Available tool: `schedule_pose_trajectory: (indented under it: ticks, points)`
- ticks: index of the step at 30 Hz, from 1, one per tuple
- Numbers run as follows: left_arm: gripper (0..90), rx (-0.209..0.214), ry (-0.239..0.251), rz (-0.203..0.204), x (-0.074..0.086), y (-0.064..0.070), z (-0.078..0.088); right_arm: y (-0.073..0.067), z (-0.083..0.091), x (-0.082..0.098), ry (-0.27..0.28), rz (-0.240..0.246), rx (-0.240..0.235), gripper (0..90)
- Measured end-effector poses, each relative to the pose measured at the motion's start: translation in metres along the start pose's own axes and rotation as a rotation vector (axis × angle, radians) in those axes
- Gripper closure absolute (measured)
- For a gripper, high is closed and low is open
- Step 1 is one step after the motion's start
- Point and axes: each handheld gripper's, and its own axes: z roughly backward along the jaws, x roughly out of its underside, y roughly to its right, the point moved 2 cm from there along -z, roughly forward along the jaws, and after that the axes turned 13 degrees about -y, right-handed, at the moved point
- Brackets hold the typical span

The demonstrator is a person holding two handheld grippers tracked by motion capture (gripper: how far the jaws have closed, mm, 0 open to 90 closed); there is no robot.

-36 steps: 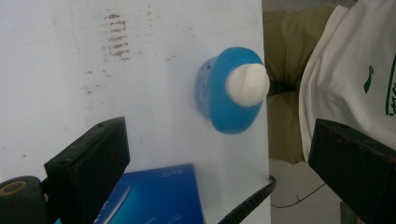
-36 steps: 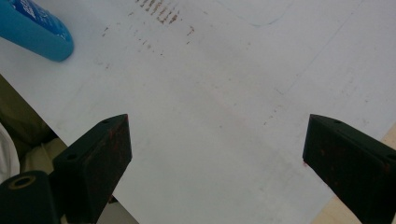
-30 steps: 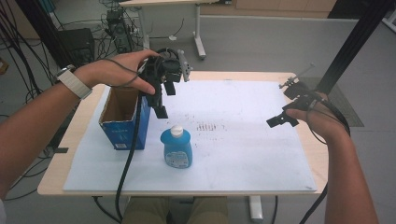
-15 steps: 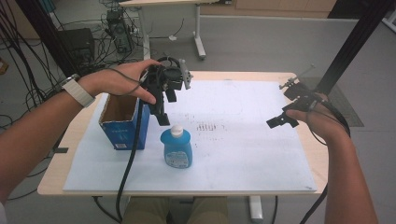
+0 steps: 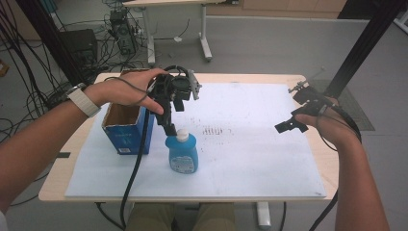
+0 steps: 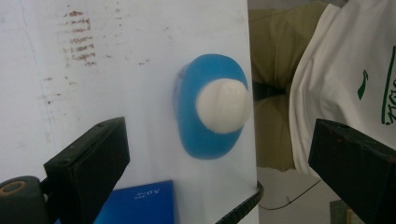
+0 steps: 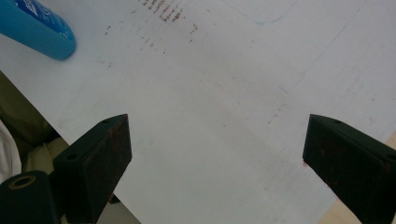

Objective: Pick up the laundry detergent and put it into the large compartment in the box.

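Bottle [image 5: 182, 153] in blue, upright near the front-left of the white sheet [image 5: 250, 159] beside the blue box [image 5: 126, 127], is seen straight beneath the spread left gripper [image 5: 169, 126], while the spread, empty right gripper [image 5: 288, 126] is held well apart.

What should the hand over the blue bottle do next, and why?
Probably lower the left gripper straight down around the white cap of the blue bottle, then close. Its jaws are wide open, above the cap, not touching.
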Motion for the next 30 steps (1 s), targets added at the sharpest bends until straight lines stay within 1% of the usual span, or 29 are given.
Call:
schedule_pose_trajectory:
  ticks: [2, 7, 12, 20, 23, 25, 30]
  points:
    - [5.7, 0.002, 0.0, 0.0, -0.001, 0.0, -0.002, 0.0, -0.001, 0.001, 0.001, 0.001, -0.001, 7.8]
    - [5.8, -0.008, -0.021, -0.012, -0.009, 0.006, -0.009, 0.001, -0.002, 0.001, -0.001, -0.001, -0.002, 7.8]
    - [5.8, -0.017, -0.026, -0.017, -0.013, 0.01, -0.014, 0.0, -0.001, 0.0, 0.0, 0.004, -0.003, 7.8]
    - [5.9, -0.027, -0.049, -0.025, -0.021, 0.014, -0.021, 0.0, -0.001, 0.0, 0.0, 0.001, -0.002, 7.8]
    - [5.8, -0.036, -0.053, -0.026, -0.022, 0.015, -0.024, 0.0, -0.001, 0.001, 0.001, 0.001, -0.003, 7.8]
    - [5.7, -0.039, -0.046, -0.026, -0.022, 0.016, -0.025, 0.0, -0.001, 0.001, 0.001, 0.002, -0.002, 7.8]
    - [5.4, -0.034, -0.055, -0.037, -0.025, 0.017, -0.029, 0.0, 0.0, 0.001, 0.002, 0.003, -0.001, 7.8]
